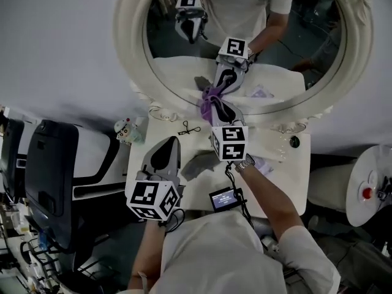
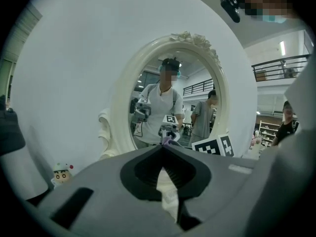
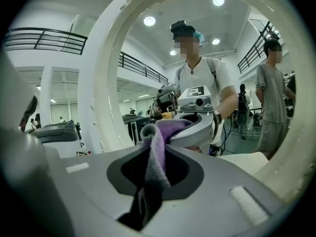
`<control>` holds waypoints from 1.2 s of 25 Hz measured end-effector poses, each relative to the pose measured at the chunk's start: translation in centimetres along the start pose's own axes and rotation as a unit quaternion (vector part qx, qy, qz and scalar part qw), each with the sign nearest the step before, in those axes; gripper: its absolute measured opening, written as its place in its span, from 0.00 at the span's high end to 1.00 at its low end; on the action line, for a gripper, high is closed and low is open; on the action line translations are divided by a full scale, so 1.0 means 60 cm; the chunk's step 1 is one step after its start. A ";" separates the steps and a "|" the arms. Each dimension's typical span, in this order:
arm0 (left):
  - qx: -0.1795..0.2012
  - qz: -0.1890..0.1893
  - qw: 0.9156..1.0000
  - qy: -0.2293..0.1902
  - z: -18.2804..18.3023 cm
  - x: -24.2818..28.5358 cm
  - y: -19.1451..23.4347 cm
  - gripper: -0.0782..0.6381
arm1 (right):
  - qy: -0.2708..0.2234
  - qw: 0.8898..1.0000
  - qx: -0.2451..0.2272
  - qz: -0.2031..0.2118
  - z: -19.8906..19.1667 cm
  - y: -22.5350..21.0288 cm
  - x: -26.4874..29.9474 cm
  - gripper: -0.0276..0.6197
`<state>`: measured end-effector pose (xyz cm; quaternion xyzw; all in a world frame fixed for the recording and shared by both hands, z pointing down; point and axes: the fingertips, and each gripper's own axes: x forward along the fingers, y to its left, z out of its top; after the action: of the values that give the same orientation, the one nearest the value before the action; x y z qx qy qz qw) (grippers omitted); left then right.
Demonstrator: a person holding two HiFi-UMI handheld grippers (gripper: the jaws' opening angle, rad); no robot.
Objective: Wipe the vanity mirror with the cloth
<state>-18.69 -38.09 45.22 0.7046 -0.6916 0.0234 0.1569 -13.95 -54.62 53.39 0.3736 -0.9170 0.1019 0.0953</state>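
The oval vanity mirror [image 1: 318,38] in its white ornate frame [image 1: 130,41] stands at the back of the white table [image 1: 286,182]. My right gripper [image 1: 214,105] is shut on a purple cloth [image 1: 211,100], and the cloth touches the lower edge of the glass. In the right gripper view the cloth [image 3: 157,144] bunches between the jaws, right against the mirror [image 3: 148,58]. My left gripper [image 1: 166,154] hovers over the table's left part, shut and empty, pointing at the mirror [image 2: 197,78] from a distance. Its tips [image 2: 163,144] meet.
A small figurine [image 1: 124,128] stands at the table's back left corner, with an eyelash curler [image 1: 187,128] beside it. A small screen device [image 1: 223,198] lies near the front edge. A black chair [image 1: 52,164] is at the left, a white round stand [image 1: 367,185] at the right.
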 end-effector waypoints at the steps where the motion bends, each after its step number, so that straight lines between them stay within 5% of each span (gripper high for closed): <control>1: 0.001 -0.008 1.000 0.002 -0.003 0.010 -0.018 0.89 | 0.000 1.000 -0.001 -0.005 -0.003 -0.018 -0.010 0.87; 17: 0.011 -0.148 0.989 0.021 -0.036 0.124 -0.259 0.89 | 0.004 0.988 0.000 -0.152 -0.019 -0.314 -0.189 0.87; 23: 0.014 -0.165 0.986 0.025 -0.037 0.113 -0.248 0.89 | -0.008 0.985 0.014 -0.173 -0.011 -0.300 -0.206 0.87; 30: 0.004 -0.148 0.989 0.023 -0.031 0.076 -0.146 0.89 | -0.001 0.989 0.020 -0.147 -0.019 -0.182 -0.153 0.87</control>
<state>-9.55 -42.09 46.49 0.7993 -0.5754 0.0188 0.1721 0.30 -55.89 53.44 0.5060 -0.8502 0.1044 0.1005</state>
